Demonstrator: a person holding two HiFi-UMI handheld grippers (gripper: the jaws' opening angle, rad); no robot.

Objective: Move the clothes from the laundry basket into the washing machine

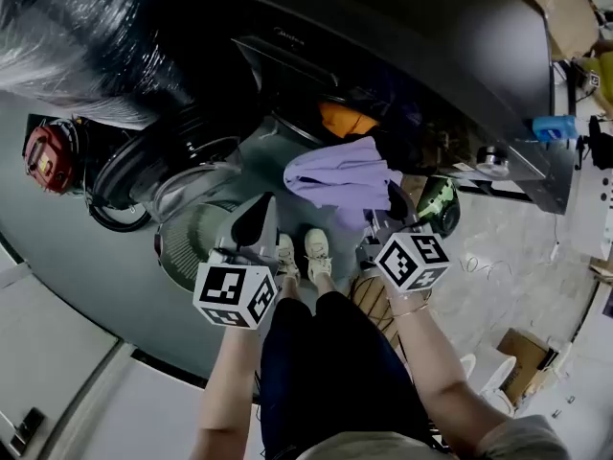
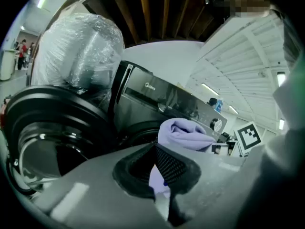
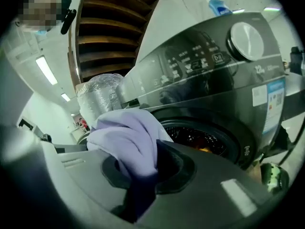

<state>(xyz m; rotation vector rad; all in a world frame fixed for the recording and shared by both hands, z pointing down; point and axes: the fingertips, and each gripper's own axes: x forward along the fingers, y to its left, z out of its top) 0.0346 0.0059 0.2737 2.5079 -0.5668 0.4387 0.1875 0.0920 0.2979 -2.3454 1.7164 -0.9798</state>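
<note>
A lavender garment (image 1: 340, 175) hangs in front of the dark washing machine (image 1: 431, 56), just below its round drum opening (image 3: 205, 140). My right gripper (image 1: 391, 201) is shut on the garment's right side; in the right gripper view the cloth (image 3: 126, 132) bunches out from between the jaws (image 3: 143, 171). An orange piece (image 1: 345, 120) lies inside the drum. My left gripper (image 1: 266, 207) is to the left of the garment, its jaws closed to a point with nothing in them. In the left gripper view the lavender garment (image 2: 183, 132) shows beyond the jaws (image 2: 156, 149).
The washer's round door (image 1: 182, 180) stands open to the left. A woven basket (image 1: 369, 300) sits by the person's feet, a green-patterned item (image 1: 436, 199) beside it. A blue bottle (image 1: 556, 127) stands on the machine; a plastic-wrapped bundle (image 1: 86, 36) stands to its left.
</note>
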